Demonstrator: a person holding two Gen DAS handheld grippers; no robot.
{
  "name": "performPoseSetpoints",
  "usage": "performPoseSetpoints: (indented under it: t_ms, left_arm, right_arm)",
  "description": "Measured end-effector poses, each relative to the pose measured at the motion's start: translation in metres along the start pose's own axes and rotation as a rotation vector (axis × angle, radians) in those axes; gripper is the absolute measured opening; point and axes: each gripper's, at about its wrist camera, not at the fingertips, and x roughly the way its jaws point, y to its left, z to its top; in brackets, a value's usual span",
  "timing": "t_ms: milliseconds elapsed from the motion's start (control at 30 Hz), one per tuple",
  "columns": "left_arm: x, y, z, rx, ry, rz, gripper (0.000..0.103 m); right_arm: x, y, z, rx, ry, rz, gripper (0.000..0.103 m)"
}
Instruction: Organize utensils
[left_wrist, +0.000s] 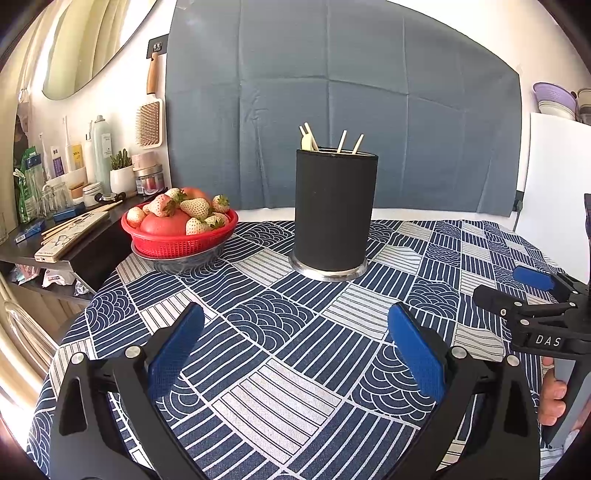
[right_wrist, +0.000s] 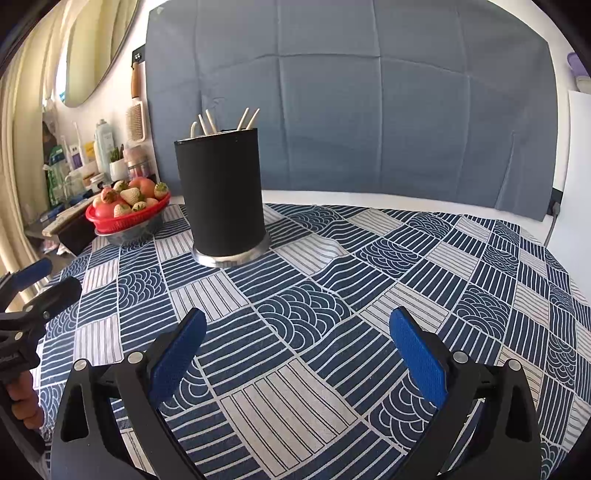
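A black cylindrical utensil holder (left_wrist: 334, 210) (right_wrist: 221, 192) stands upright on a silver base in the middle of the table. Several cream utensil handles (left_wrist: 314, 138) (right_wrist: 225, 120) stick out of its top. My left gripper (left_wrist: 295, 332) hovers open above the patterned cloth, well short of the holder, nothing between its blue pads. My right gripper (right_wrist: 297, 334) is open too and empty, to the right of the holder and nearer the front. Each gripper shows at the edge of the other's view: the right gripper (left_wrist: 517, 286) and the left gripper (right_wrist: 55, 277).
A red basket of strawberries and tomatoes (left_wrist: 181, 225) (right_wrist: 127, 208) sits left of the holder. Beyond it a dark shelf (left_wrist: 55, 236) carries bottles, jars and chopsticks. A blue-and-white patterned cloth (left_wrist: 295, 369) covers the table. A grey backdrop (left_wrist: 351, 92) hangs behind.
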Motion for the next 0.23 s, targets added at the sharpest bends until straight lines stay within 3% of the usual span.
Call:
performPoseSetpoints:
  t_ms: [233]
  left_arm:
    - [0.0000,0.0022,0.0002,-0.007,-0.003,0.003,0.097]
  right_arm:
    - [0.0000,0.0009,0.0003,-0.003,-0.001,0.002,0.095]
